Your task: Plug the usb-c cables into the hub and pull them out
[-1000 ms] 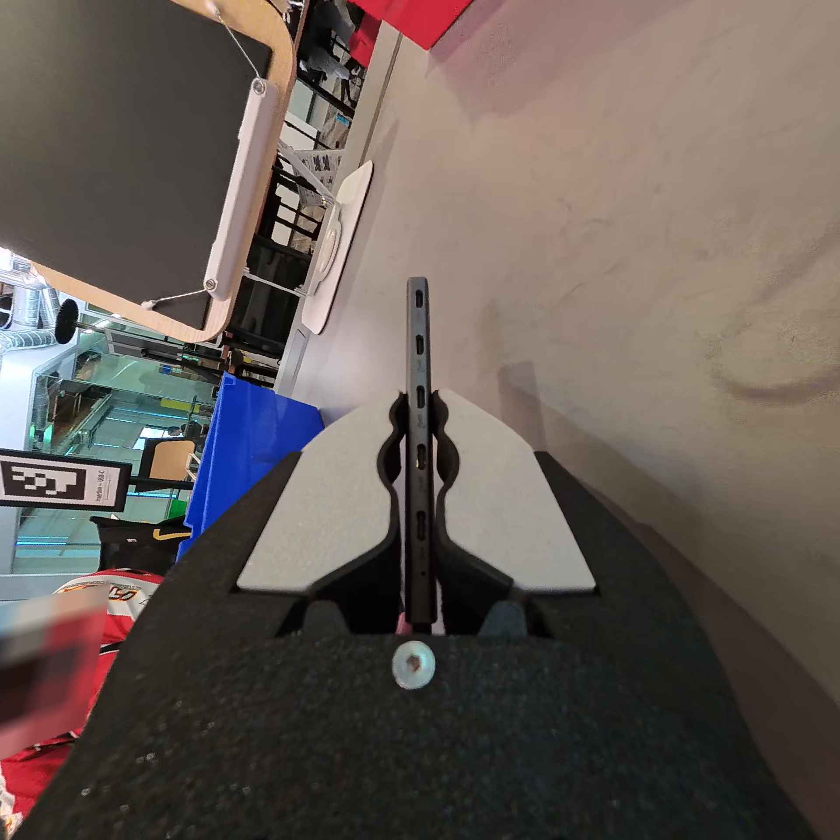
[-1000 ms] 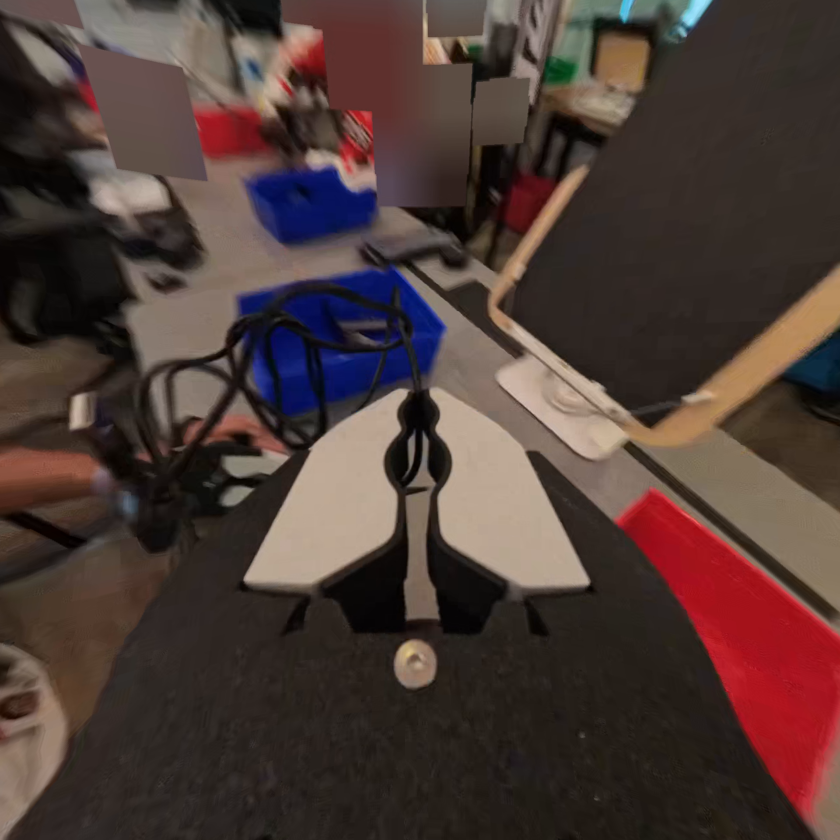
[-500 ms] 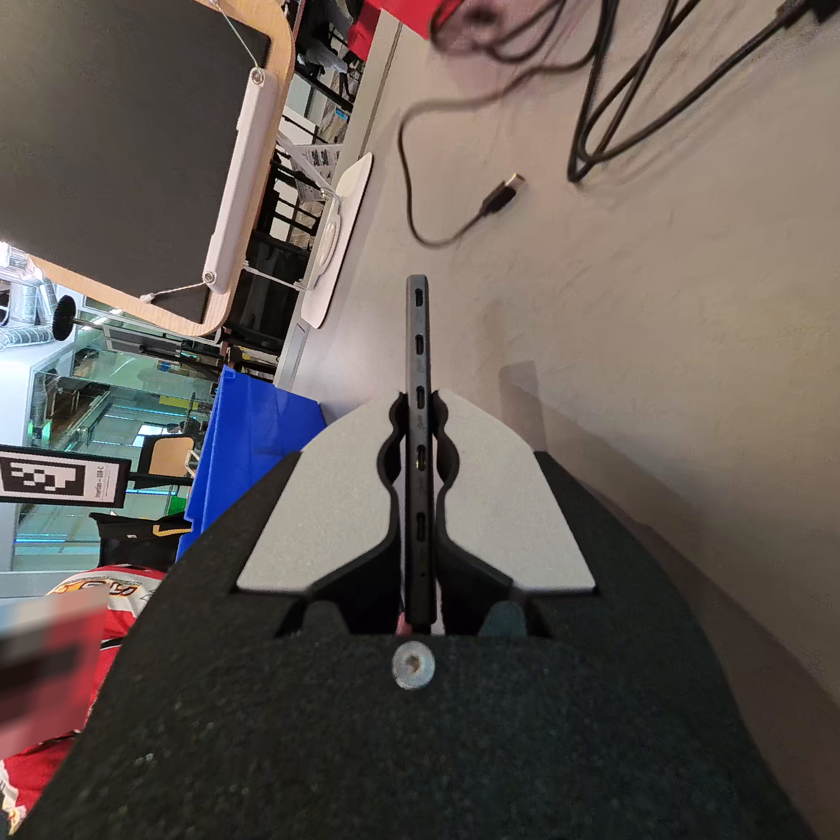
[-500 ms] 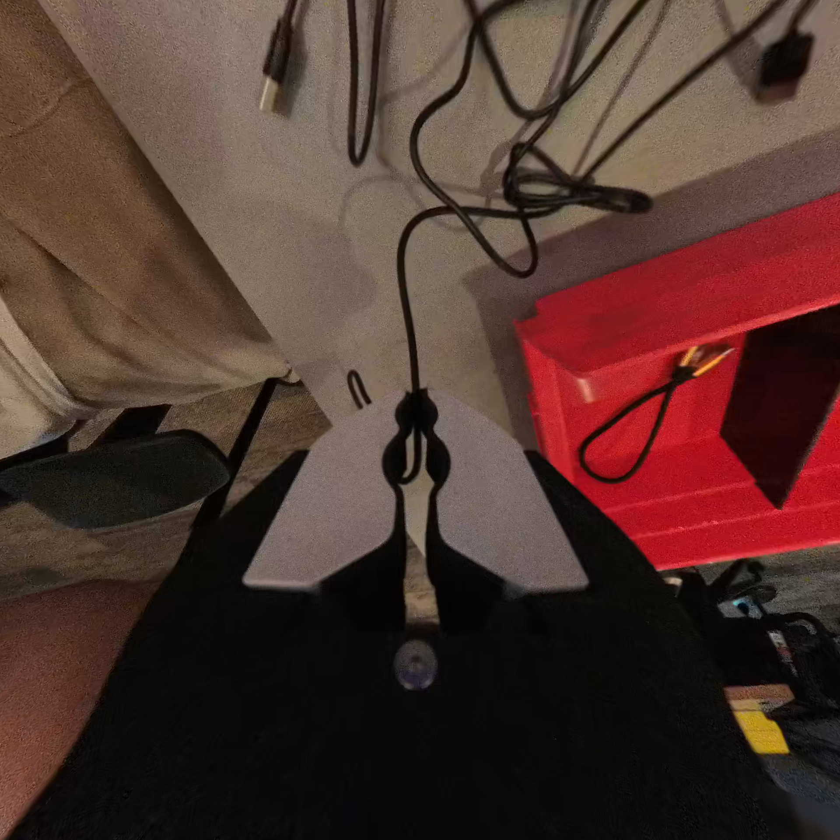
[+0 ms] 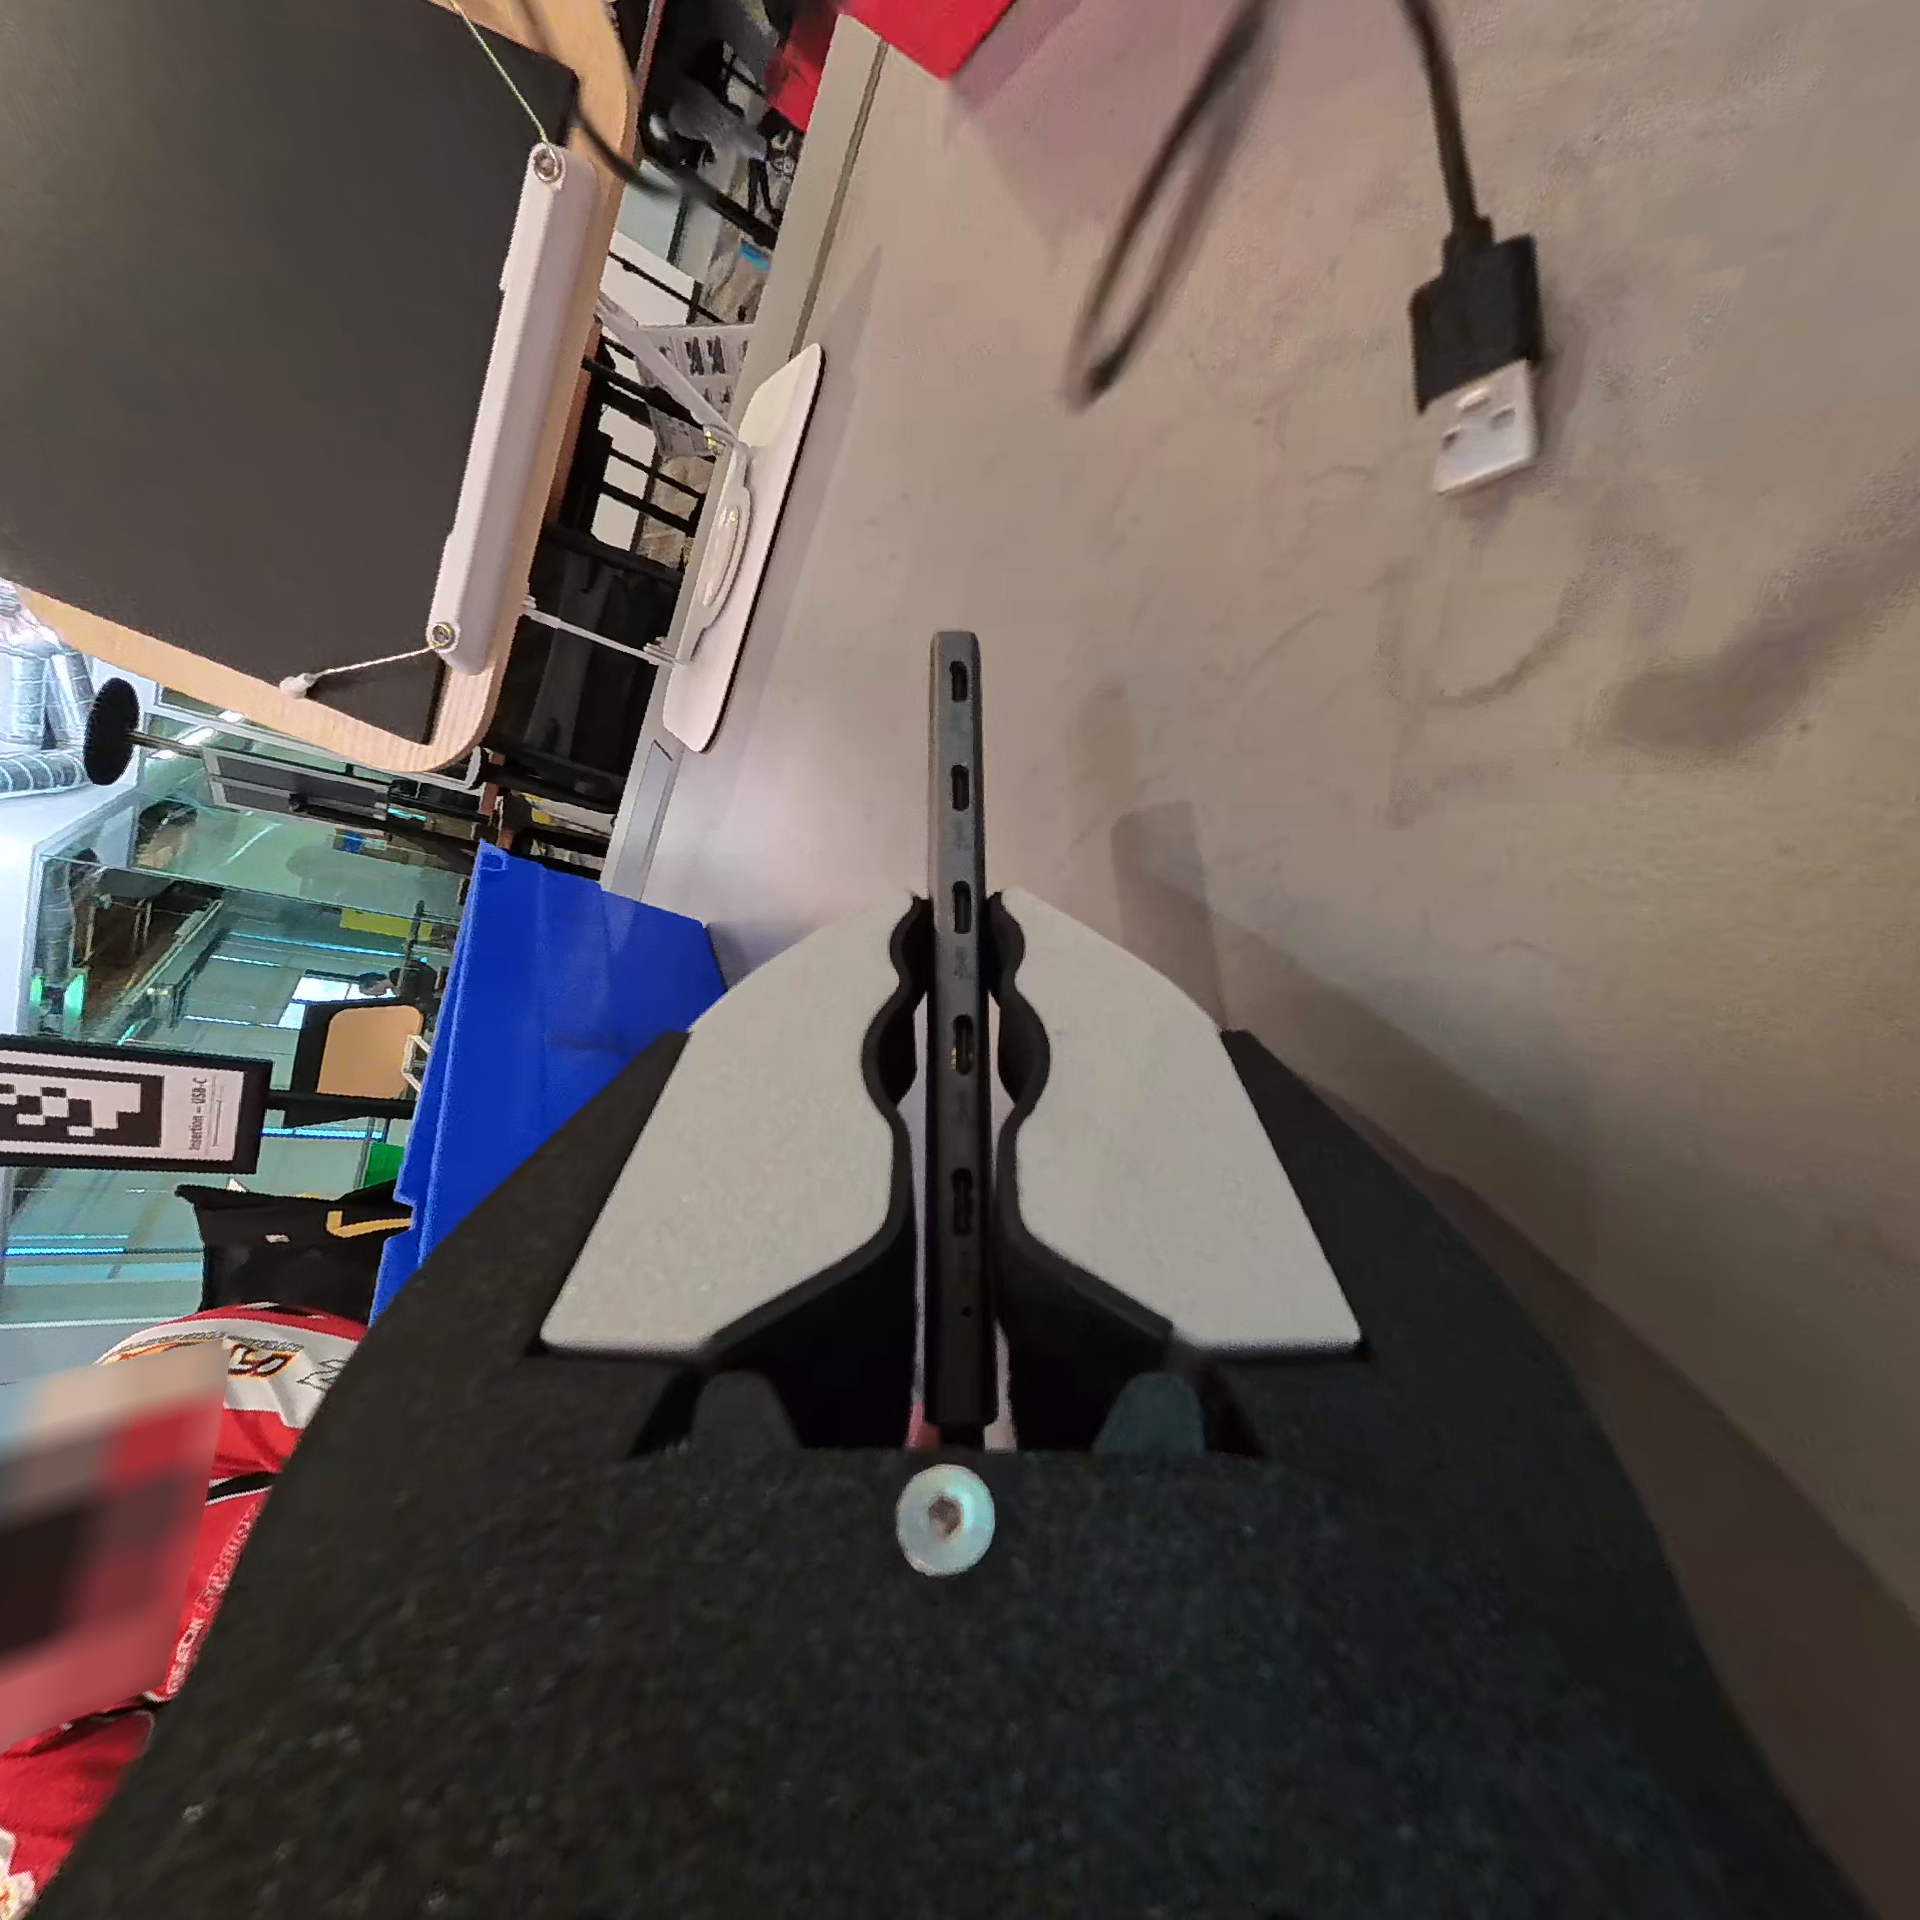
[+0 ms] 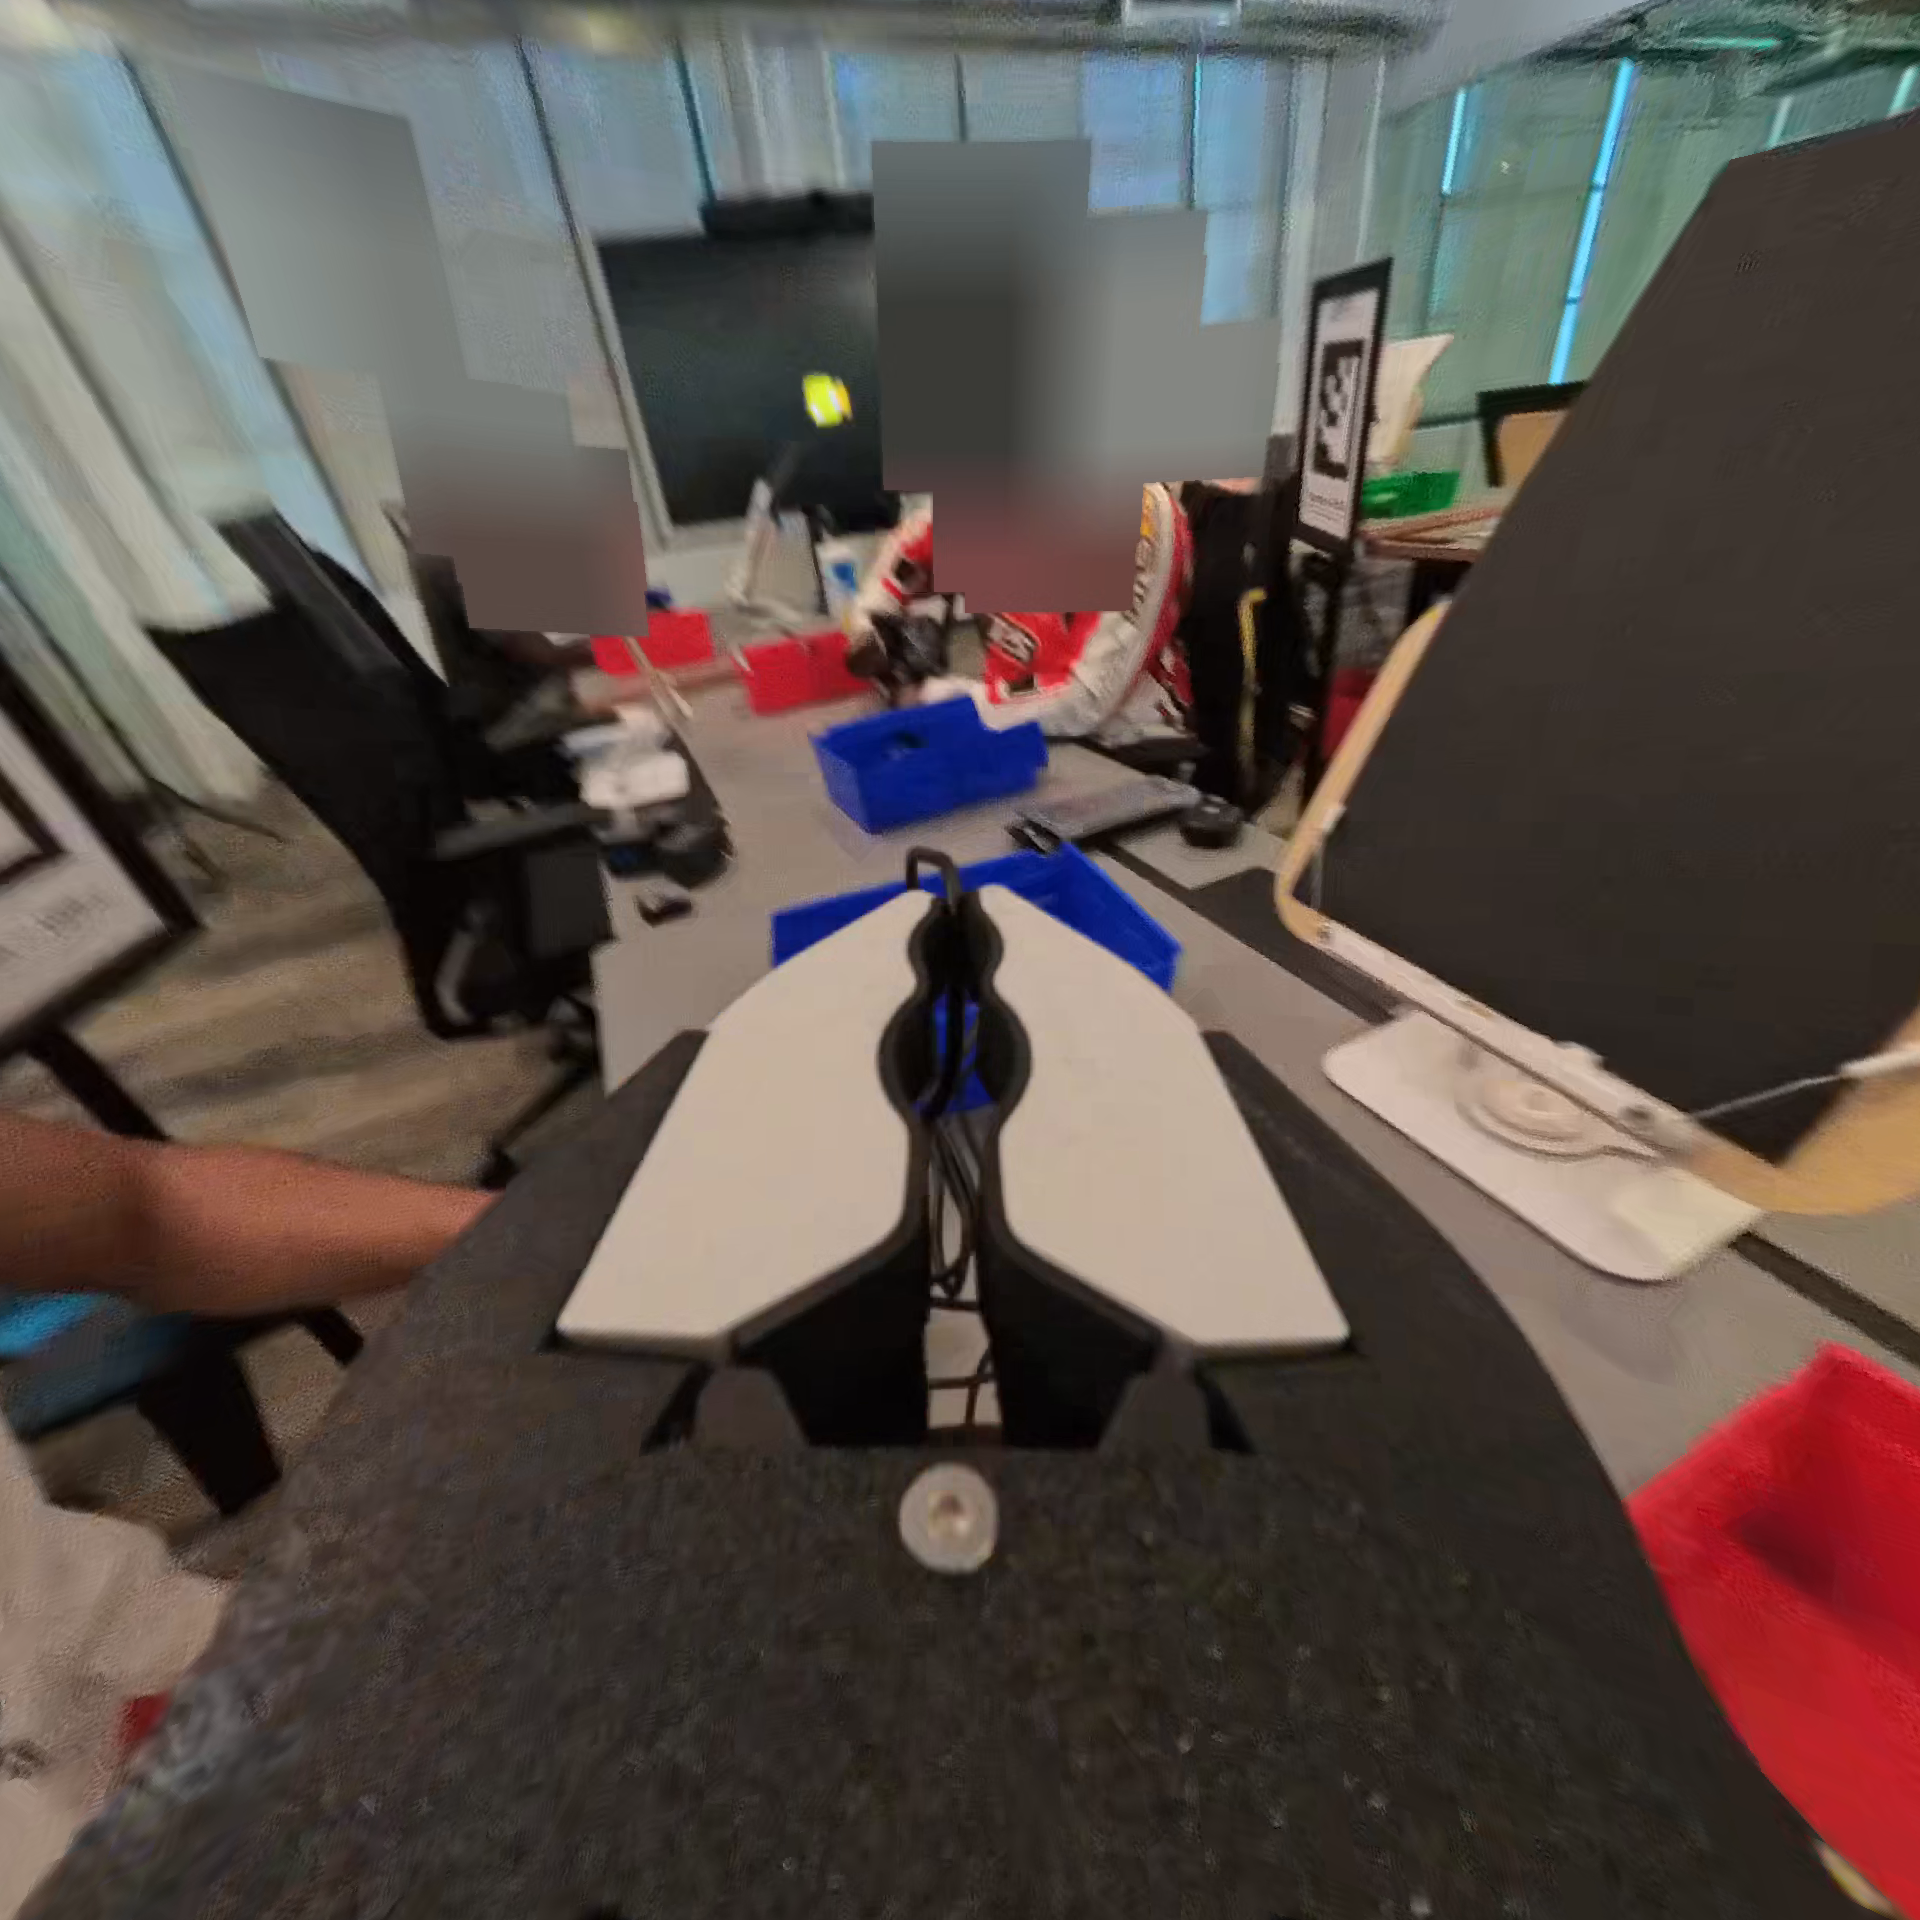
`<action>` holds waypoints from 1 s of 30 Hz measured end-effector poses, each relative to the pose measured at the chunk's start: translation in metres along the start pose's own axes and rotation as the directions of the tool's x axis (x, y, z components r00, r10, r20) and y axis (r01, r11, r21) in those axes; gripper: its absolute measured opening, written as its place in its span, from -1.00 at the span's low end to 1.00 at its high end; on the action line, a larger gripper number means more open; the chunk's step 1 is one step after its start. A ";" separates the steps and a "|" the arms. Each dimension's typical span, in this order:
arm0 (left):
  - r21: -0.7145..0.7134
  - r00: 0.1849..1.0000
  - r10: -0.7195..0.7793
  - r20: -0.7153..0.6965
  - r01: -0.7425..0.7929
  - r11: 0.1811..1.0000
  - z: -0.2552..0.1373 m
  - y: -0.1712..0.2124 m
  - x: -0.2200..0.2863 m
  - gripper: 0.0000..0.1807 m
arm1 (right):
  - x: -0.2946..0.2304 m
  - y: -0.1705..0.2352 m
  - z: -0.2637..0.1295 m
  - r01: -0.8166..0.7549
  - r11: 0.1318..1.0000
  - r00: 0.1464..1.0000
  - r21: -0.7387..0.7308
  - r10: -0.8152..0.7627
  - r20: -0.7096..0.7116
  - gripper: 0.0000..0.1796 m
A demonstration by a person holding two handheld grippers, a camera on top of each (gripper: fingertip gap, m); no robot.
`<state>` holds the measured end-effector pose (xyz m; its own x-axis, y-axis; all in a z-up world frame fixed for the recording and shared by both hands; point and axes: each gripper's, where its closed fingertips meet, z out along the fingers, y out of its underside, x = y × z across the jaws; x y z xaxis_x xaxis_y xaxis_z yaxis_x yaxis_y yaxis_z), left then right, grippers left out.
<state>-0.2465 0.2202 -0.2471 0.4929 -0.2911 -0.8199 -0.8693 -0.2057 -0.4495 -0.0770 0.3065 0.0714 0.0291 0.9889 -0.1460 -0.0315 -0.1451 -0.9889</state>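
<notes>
My left gripper (image 5: 956, 909) is shut on a slim dark grey hub (image 5: 958, 748). The hub stands on edge and juts past the fingertips, with a row of empty ports facing me. A black cable (image 5: 1449, 135) hangs in from the top right, above the grey table (image 5: 1351, 727). Its flat silver-tipped plug (image 5: 1481, 364) hangs free, up and to the right of the hub. My right gripper (image 6: 954, 909) is shut on thin black cables (image 6: 948, 1018) that run between its fingers. Their far ends are hidden below the gripper.
A black board with a wooden rim (image 5: 260, 343) stands on a white base (image 5: 743, 540) at the table's far edge. Blue bins (image 6: 1081, 914) and a red bin (image 6: 1808, 1558) sit on the table. A person's arm (image 6: 208, 1216) is at the left. There is about 35 cm between the tips of the two grippers.
The right gripper swung up from looking down at the table to looking level across the room, carrying the cables. In the left view a hanging plug came in close at the upper right. The hub stayed still.
</notes>
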 end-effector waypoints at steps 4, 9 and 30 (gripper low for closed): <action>0.002 1.000 0.002 0.005 -0.002 1.000 -0.001 0.000 -0.001 -0.90 | 0.017 0.022 0.002 -0.121 0.993 0.993 -0.006 0.121 -0.005 -0.98; 0.008 1.000 -0.015 0.012 0.015 1.000 -0.002 -0.001 -0.004 -0.90 | 0.041 0.081 0.014 -0.126 0.968 0.983 -0.219 0.091 -0.162 -0.98; 0.130 0.805 -0.525 -0.277 0.573 0.809 -0.004 -0.037 -0.012 -0.90 | 0.019 0.075 -0.031 -0.076 0.997 0.989 -0.027 0.072 -0.130 -0.98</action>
<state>-0.2201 0.2272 -0.2188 0.8638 -0.3846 -0.3254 -0.4257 -0.2117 -0.8797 -0.0481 0.3132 -0.0061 0.1564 0.9631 -0.2189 -0.0068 -0.2206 -0.9753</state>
